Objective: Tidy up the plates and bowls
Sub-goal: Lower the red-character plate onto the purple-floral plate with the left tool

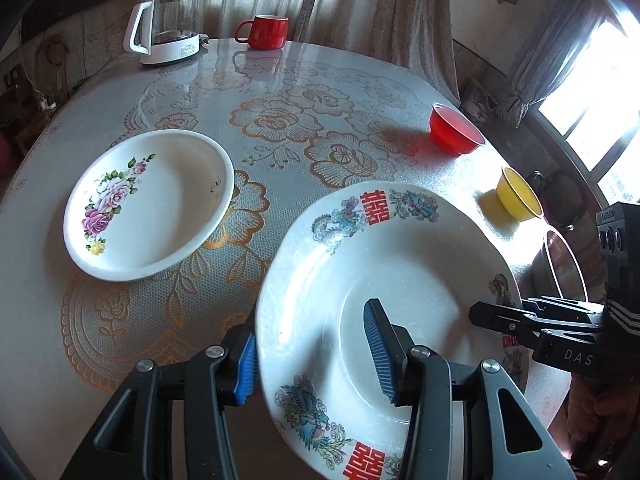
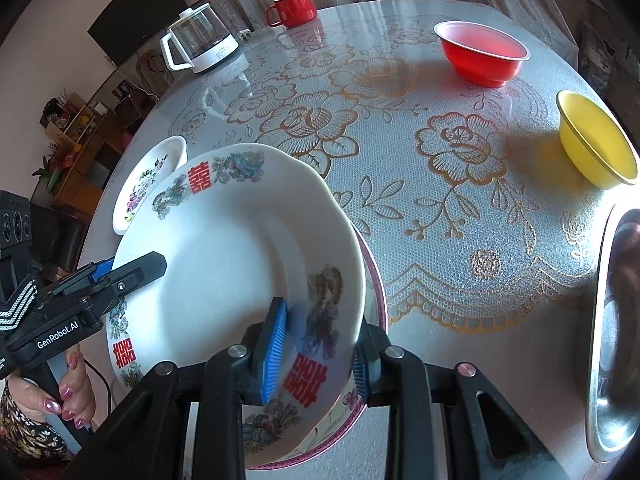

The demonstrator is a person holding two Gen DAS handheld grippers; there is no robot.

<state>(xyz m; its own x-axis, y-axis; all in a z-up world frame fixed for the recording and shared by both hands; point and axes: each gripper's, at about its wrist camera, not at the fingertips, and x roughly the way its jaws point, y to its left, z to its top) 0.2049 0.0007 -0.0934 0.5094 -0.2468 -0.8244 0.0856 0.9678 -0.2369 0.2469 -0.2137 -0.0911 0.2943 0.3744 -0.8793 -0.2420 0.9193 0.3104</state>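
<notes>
Blue ribbed pads of the right gripper (image 2: 318,350) clamp the near rim of a white ceramic plate with red double-happiness characters and phoenix motifs (image 2: 224,264), held tilted over a pink-rimmed plate (image 2: 376,304) that only the right wrist view shows. On the opposite rim, the left gripper (image 1: 316,354) has its jaws apart, one pad inside the plate, one outside, not pressing. Beyond, on the lace-patterned tabletop (image 1: 280,128), sit a white rose-printed plate (image 1: 148,204), a red plastic bowl (image 2: 484,54) and a yellow plastic bowl (image 2: 596,144). A steel basin (image 2: 612,336) shows clearly at the right view's edge.
</notes>
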